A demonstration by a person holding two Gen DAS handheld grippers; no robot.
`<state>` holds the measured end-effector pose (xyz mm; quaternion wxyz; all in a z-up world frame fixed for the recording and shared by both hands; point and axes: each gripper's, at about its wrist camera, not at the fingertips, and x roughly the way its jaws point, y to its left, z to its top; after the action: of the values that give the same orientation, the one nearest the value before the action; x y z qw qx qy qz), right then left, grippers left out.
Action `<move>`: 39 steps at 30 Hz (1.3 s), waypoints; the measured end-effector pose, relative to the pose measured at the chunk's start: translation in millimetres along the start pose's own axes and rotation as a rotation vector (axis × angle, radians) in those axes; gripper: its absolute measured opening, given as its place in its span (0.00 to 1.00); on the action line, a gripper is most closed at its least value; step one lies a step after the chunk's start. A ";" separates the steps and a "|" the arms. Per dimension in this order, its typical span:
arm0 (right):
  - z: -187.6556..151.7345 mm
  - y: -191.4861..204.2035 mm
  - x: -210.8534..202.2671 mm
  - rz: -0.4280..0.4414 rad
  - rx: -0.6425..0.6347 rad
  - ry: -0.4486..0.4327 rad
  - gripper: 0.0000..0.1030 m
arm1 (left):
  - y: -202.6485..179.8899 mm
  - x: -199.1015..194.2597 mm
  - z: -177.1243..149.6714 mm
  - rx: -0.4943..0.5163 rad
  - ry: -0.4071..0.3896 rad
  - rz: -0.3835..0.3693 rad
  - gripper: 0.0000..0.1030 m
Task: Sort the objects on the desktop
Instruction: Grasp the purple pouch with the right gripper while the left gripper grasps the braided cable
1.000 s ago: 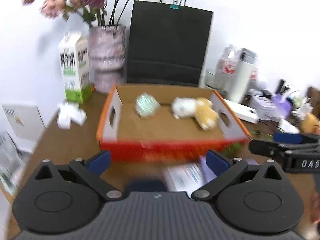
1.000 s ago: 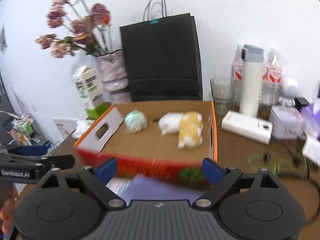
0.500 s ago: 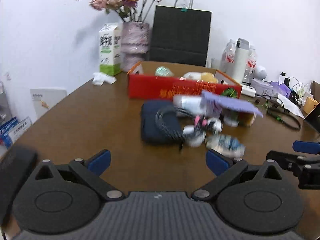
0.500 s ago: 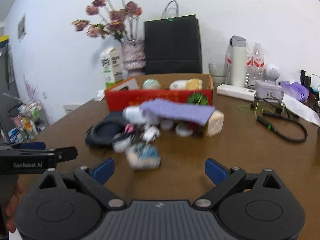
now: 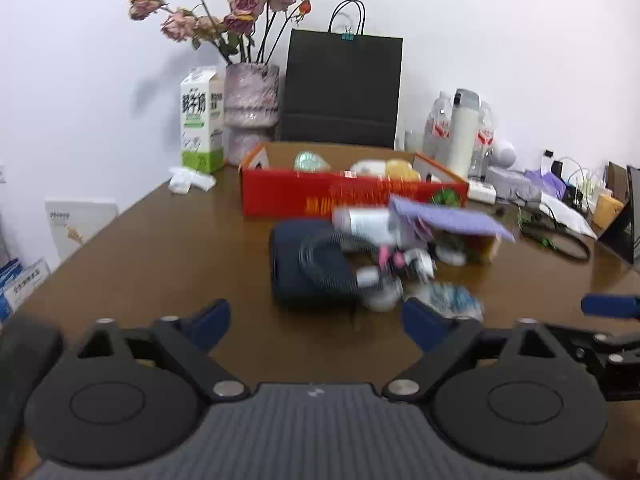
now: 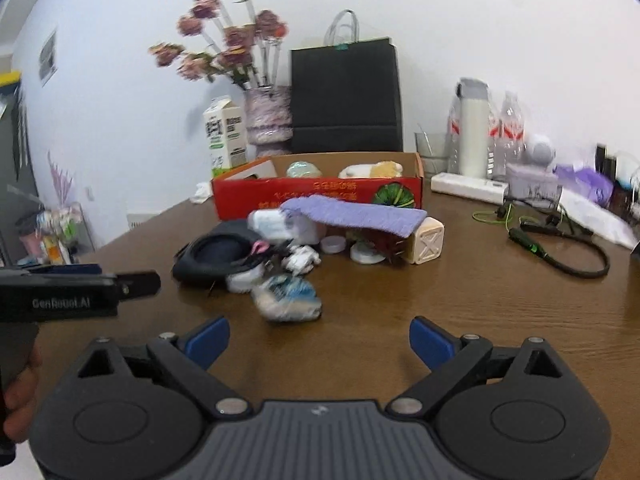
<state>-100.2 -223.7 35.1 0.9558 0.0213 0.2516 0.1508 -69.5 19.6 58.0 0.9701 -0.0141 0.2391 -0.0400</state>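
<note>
Red cardboard box (image 5: 304, 196) beyond left gripper (image 5: 316, 320), plush toys (image 6: 370, 169) inside; both grippers pulled back from it, left closing on nothing, right gripper (image 6: 319, 340) apart, empty.

A black paper bag (image 5: 342, 88) stands against the white wall at upper centre. Left of it, a mottled vase (image 5: 251, 108) holds dried roses (image 5: 224, 12), with a milk carton (image 5: 200, 120) just beside the vase. At right stand a white flask (image 5: 464, 132) and clear bottles (image 6: 512, 132). A white power strip (image 6: 468, 188) and a black cable (image 6: 568, 248) lie on the tabletop (image 5: 160, 256) at right.
</note>
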 end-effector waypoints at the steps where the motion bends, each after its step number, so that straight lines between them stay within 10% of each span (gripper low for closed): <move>1: 6.5 -6.1 7.5 -0.003 0.018 0.002 0.90 | 1.3 11.6 9.9 0.006 0.012 -0.002 0.78; 3: 20.4 -13.2 24.0 -0.034 0.015 0.001 0.87 | 2.6 34.6 25.0 0.038 0.041 -0.002 0.63; 10: 57.0 -15.7 98.9 -0.168 -0.201 0.035 0.77 | -4.0 103.8 41.1 0.134 0.191 -0.067 0.60; 14: 66.5 -4.1 132.1 -0.183 -0.320 0.035 0.64 | -7.5 114.0 40.6 0.150 0.185 -0.061 0.31; 18: 78.4 3.4 141.7 -0.158 -0.322 0.021 0.06 | -2.7 109.4 48.2 0.097 0.177 -0.089 0.17; 29: 141.6 -20.4 81.5 0.015 -0.118 -0.101 0.02 | 3.4 62.3 105.6 0.033 -0.014 -0.196 0.16; 39: 238.6 -32.0 179.5 0.033 -0.189 -0.030 0.02 | 25.6 177.5 205.0 0.001 0.118 -0.188 0.16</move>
<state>173.7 -192.2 154.4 0.9545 -0.0624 0.2218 0.1895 184.3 31.8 156.1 0.9464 -0.0333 0.2932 -0.1315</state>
